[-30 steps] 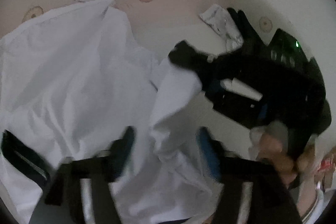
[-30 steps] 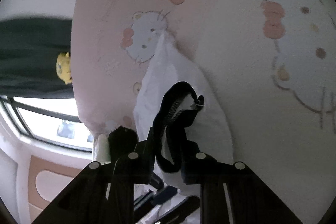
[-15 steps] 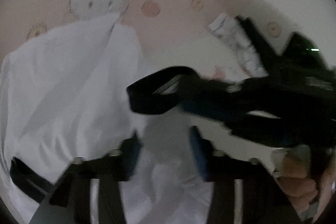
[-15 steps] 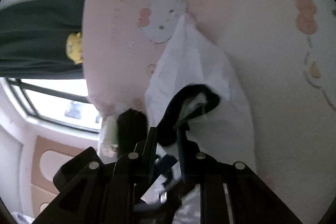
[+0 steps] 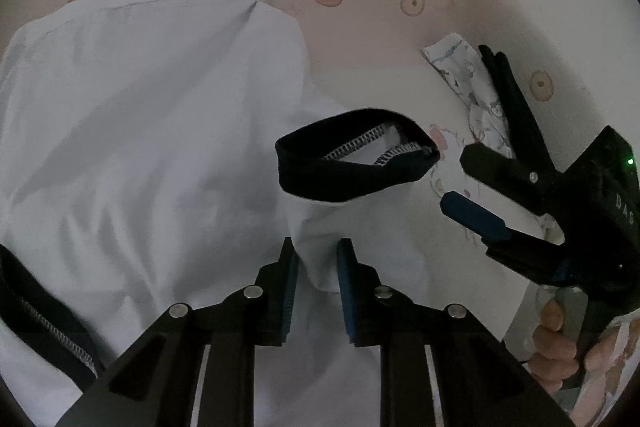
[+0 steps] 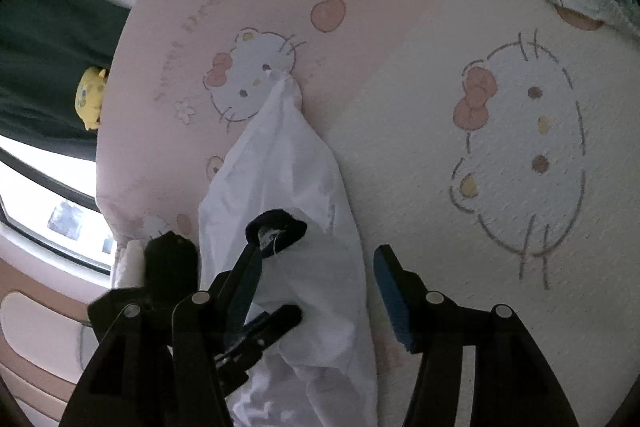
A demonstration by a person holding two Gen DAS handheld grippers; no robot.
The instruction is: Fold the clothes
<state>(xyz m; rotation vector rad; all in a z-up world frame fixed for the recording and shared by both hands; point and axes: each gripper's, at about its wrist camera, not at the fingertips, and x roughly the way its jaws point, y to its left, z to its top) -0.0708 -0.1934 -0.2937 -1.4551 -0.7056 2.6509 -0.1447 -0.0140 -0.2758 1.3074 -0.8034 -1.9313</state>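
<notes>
Beside the black cuff (image 5: 352, 157), bare bedsheet (image 5: 368, 39) lies open

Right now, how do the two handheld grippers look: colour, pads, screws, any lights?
Both grippers, left and right, are black plastic with blue ribbed pads and round silver screws. The right one's body carries a small green light and pale lettering.
</notes>
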